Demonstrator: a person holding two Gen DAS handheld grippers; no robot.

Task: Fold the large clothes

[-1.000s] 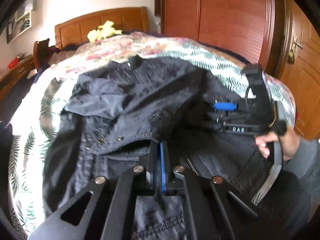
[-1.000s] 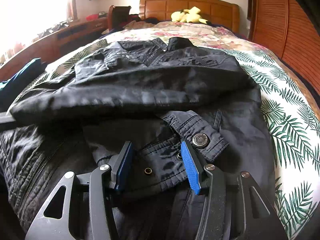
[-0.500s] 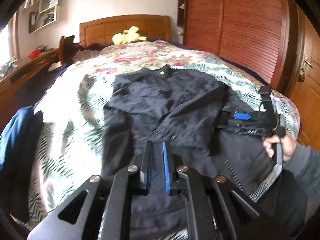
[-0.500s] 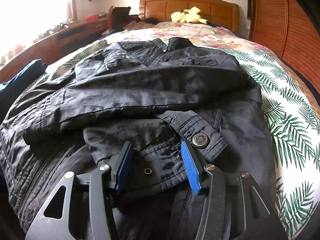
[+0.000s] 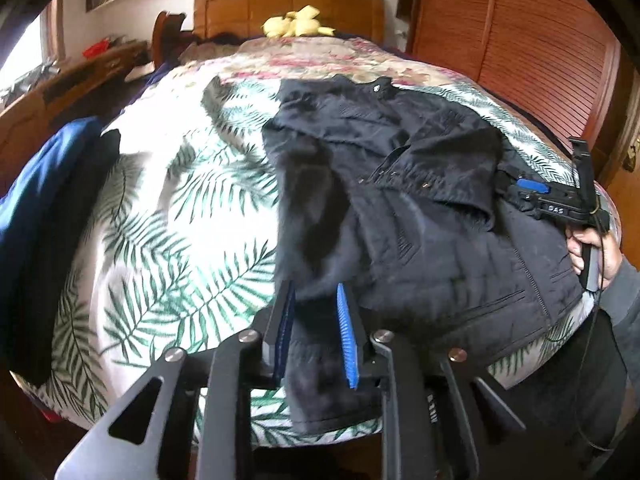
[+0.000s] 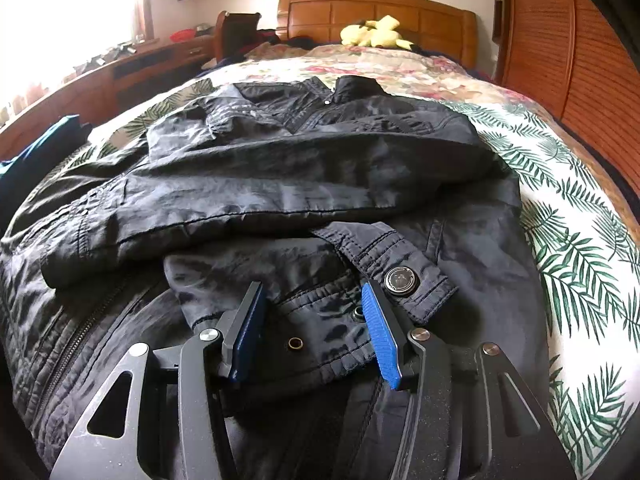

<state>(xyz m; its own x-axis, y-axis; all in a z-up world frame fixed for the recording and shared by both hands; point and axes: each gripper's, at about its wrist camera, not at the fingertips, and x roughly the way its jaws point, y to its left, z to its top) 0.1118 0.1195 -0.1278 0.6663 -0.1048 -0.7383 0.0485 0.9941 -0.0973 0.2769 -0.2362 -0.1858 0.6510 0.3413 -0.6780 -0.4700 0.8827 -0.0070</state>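
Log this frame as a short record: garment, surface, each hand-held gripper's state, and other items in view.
garment: dark jacket spread on the bed, one sleeve folded across the chest
cuff: snap-button cuff lying between the right pads
surface: bed with palm-leaf bedspread
left hand-held gripper: jaws apart, above the jacket's near edge, nothing clamped
right hand-held gripper: jaws apart, low over the cuff, not clamped
other items: yellow plush toy by the headboard; blue garment at the bed's left edge
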